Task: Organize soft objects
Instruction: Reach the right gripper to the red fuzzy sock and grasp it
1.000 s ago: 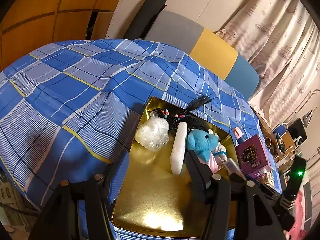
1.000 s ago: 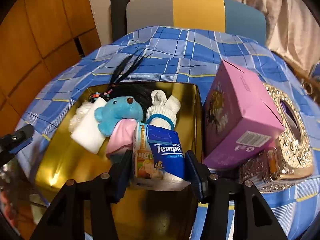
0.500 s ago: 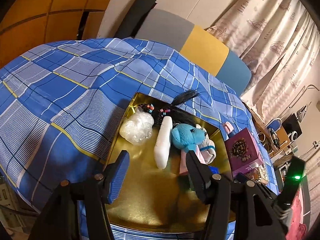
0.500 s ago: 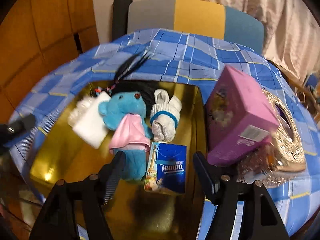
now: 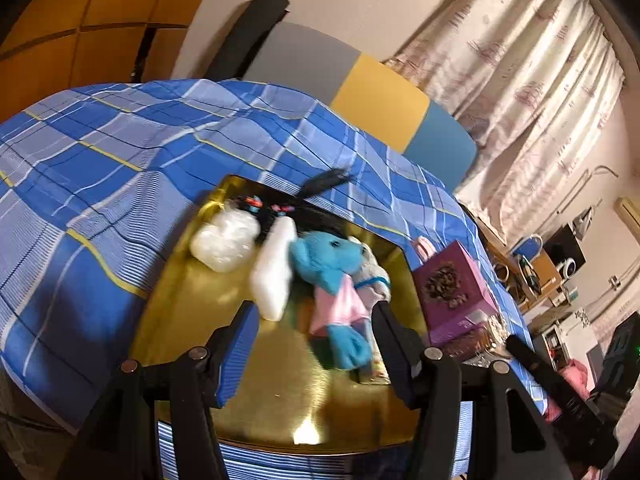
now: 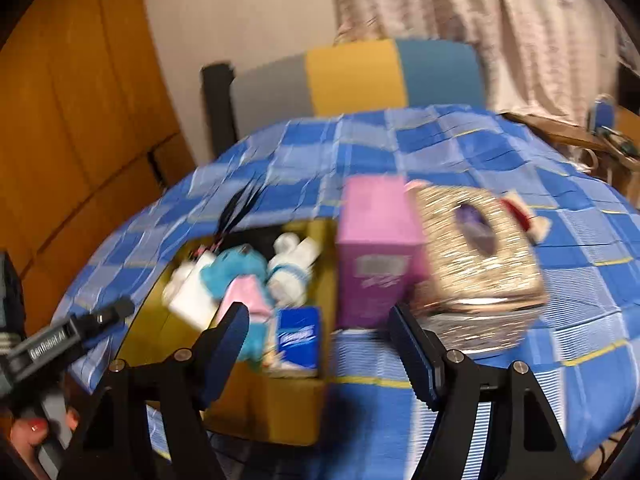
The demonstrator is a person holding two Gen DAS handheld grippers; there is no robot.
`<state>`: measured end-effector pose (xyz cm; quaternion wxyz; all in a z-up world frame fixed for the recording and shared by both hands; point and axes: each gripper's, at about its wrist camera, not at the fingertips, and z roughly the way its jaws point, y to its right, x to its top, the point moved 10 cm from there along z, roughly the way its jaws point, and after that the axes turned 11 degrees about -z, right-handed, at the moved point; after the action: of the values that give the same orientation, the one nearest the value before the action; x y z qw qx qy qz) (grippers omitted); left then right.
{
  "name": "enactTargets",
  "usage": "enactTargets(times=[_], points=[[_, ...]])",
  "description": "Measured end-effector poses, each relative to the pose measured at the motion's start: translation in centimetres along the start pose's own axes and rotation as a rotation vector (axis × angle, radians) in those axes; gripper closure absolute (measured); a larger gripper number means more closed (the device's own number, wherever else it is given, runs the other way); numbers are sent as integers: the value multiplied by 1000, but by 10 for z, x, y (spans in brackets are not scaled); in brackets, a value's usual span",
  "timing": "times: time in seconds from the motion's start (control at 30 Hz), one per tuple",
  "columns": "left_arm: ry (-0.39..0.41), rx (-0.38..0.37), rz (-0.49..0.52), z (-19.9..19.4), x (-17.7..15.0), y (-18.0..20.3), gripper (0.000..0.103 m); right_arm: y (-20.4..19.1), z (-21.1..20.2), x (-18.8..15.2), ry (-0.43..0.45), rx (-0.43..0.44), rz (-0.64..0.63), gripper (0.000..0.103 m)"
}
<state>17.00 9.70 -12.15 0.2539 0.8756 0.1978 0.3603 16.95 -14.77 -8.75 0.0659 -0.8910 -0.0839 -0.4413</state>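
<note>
In the gold tray [image 5: 280,392], the tissue pack [image 6: 298,334] lies flat beside the blue plush [image 5: 328,260]. The right gripper [image 6: 320,344] has just been spreading its fingers, nothing between them; the left gripper [image 5: 312,340] hangs released too. The pink box [image 6: 376,256] leans near: a hasty swing could topple it onto the tray.
</note>
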Motion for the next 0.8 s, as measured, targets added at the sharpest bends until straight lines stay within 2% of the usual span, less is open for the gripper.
enactTargets(times=[0.2, 0.43, 0.53, 0.63, 0.8], points=[[-53, -53, 28, 11, -13, 35, 44, 70, -28, 10, 55, -97, 86, 27], [-107, -87, 84, 18, -28, 72, 44, 163, -33, -7, 33, -191, 213, 27], [-112, -96, 91, 20, -27, 83, 44, 204, -24, -17, -1, -223, 266, 27], [-121, -95, 107, 26, -24, 95, 44, 237, -5, -24, -44, -211, 292, 27], [-130, -90, 119, 33, -12, 112, 44, 270, 43, -14, -108, -174, 213, 29]])
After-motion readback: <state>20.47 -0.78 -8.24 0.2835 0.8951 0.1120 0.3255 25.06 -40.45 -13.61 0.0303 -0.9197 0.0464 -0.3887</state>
